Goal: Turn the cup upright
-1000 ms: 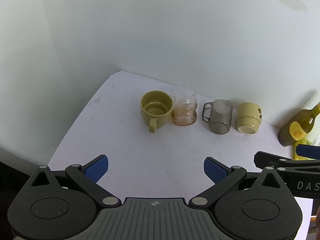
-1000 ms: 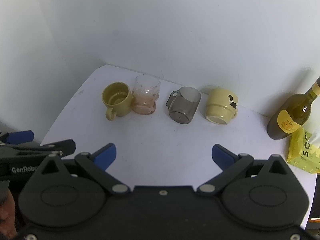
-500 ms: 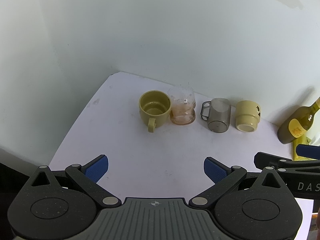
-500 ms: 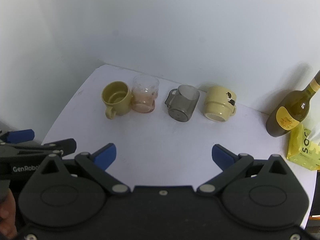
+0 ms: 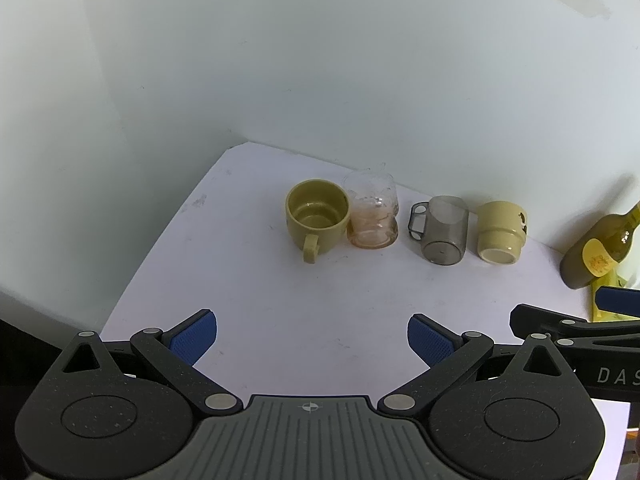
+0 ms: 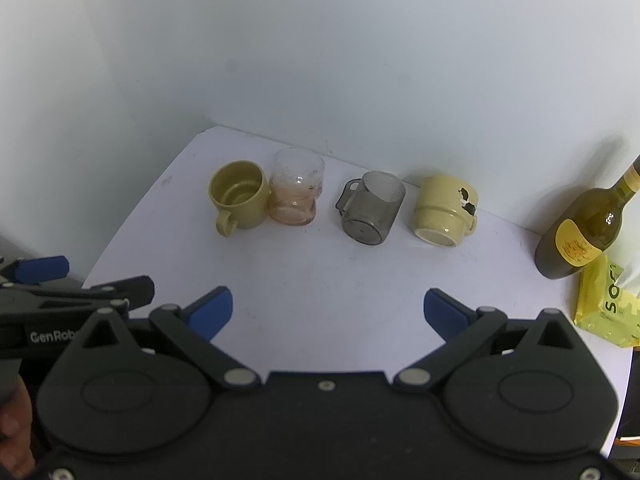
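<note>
cream cup (image 6: 444,216) lies tipped on table (image 6: 320,272) by grey mug (image 6: 370,214), base toward camera | left tongs (image 5: 312,336) wide, empty | right tongs (image 6: 326,306) wide, empty | likely ceramic: stiff, slick, breakable; grip across body near rim

The table (image 6: 320,280) is matt white, faintly scuffed. The olive mug (image 6: 238,196) looks matt plastic; the cream mug (image 6: 444,212) is glossy ceramic. The tumbler (image 6: 296,192) is clear glass, the grey cup (image 6: 372,212) smoky translucent plastic. The bottle (image 6: 580,232) is glossy green glass with a paper label.
</note>
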A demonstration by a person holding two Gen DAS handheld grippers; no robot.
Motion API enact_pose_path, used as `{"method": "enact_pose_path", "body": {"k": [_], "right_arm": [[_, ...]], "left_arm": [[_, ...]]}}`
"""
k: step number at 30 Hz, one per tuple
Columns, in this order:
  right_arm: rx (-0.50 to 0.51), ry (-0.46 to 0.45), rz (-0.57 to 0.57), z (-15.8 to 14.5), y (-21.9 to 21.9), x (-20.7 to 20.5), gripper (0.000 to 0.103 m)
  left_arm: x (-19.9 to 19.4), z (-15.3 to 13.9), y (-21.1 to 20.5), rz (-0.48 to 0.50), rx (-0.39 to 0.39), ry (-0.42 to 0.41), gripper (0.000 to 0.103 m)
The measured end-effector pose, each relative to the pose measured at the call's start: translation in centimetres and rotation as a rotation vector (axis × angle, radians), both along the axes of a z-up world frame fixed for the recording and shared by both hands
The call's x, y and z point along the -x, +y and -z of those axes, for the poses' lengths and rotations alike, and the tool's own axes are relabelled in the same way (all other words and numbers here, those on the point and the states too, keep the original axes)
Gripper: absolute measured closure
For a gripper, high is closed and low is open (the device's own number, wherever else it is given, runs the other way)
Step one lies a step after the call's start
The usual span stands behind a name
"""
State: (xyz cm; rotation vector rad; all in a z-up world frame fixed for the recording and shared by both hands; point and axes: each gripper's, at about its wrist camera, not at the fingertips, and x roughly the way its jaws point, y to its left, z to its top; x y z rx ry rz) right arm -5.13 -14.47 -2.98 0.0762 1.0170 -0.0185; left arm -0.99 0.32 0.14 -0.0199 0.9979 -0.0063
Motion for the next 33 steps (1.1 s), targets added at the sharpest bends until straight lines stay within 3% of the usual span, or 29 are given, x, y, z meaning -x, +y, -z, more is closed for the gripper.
{"method": "enact_pose_path", "body": {"k": [33], "right_arm": [[0.01, -0.007, -0.029, -0.2, -0.2, -1.9, 0.0]], "left_arm": [[-1.6, -0.2, 0.2, -0.009, -0.008, -0.014, 0.0]]}}
